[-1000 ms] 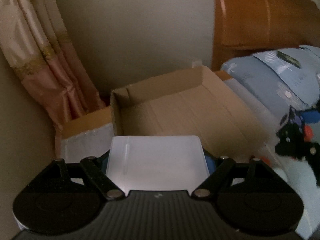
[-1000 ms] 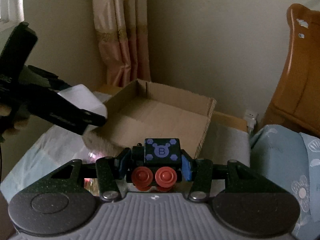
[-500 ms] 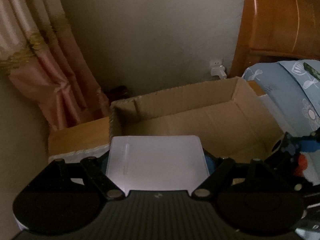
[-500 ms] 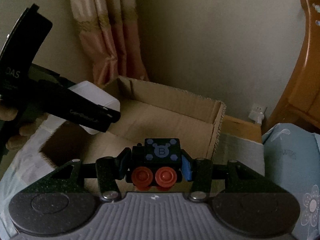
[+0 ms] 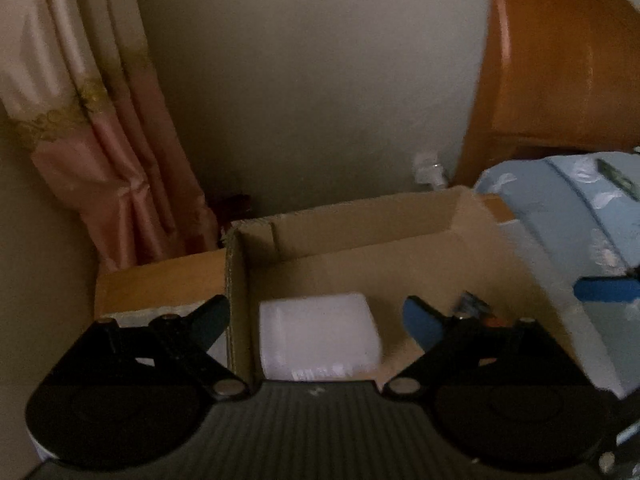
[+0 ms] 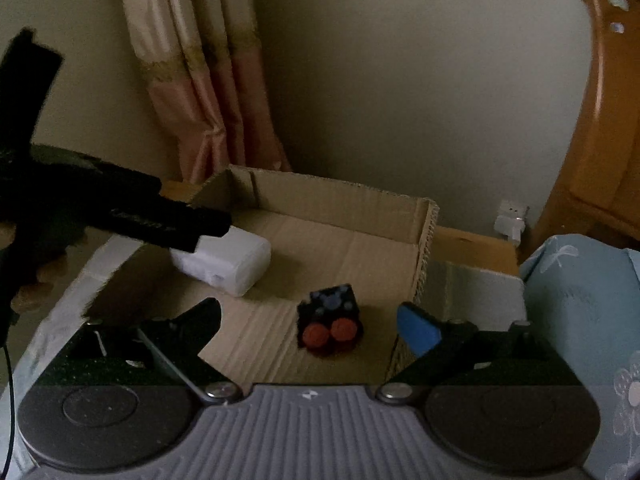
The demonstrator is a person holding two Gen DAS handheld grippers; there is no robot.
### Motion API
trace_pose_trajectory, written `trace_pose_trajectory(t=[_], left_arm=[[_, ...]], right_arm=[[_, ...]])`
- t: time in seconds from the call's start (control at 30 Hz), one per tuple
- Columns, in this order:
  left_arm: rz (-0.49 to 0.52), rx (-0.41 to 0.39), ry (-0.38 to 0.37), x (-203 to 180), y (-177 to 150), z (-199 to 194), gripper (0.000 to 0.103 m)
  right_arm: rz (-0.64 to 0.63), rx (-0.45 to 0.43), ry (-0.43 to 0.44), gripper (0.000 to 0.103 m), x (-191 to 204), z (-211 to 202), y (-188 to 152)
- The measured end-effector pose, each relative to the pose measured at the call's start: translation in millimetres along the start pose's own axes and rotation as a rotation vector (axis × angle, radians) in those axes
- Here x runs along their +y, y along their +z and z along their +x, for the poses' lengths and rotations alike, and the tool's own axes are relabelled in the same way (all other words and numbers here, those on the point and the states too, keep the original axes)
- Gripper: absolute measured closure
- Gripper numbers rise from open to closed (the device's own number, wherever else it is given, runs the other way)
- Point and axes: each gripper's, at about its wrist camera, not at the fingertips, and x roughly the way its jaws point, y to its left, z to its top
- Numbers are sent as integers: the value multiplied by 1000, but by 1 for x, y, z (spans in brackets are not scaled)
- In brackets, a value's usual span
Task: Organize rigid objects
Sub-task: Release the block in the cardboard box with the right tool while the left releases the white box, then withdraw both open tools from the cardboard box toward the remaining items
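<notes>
An open cardboard box (image 5: 344,210) (image 6: 340,192) lies ahead on the bed. A white plastic box (image 5: 316,336) (image 6: 236,264) rests on its floor by the left wall. My left gripper (image 5: 318,318) hangs just above that white box with its jaws opening, and neither pad touches it. In the right wrist view the left gripper (image 6: 200,232) reaches in from the left over the white box. A black toy cube with red buttons (image 6: 330,320) sits tilted on the box floor. The right gripper (image 6: 312,320), jaws opening, stands over the cube without touching it.
A pink curtain (image 5: 100,152) hangs at the back left. A wooden headboard (image 5: 560,80) stands at the right. Light blue floral bedding (image 6: 580,280) borders the box's right side. A white plug (image 6: 510,220) sits on the wall. A hand (image 6: 32,280) holds the left gripper.
Both grippers moved over the cardboard box and opened. The white box dropped from the left gripper and the black cube from the right; both now lie on the box floor.
</notes>
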Motion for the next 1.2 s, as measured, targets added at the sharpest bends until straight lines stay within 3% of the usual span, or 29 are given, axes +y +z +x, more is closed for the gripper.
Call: trace_pose_trajectory(t=[0.3,0.57,0.77,0.97,1.2], left_arm=[[58,-55,-23,-29,-55,-82,5],[79,-66,-25,-44,-107,-128,5],[93,-46,-39,-61,-153,-138,4],[95,-26,-100,-76,-195,-141,4],[107,-16,-167,-85,-235,-146,4]], right_arm=[[-60,-55,9,0,46,-85,-43],[-95,-73,-17,0,66,-130,-89],[-30,-85,-6,0,54,-141,-130],[5,-69,11,0,37,-136,-171],[-42,-50,7,0,26,-131,-204]])
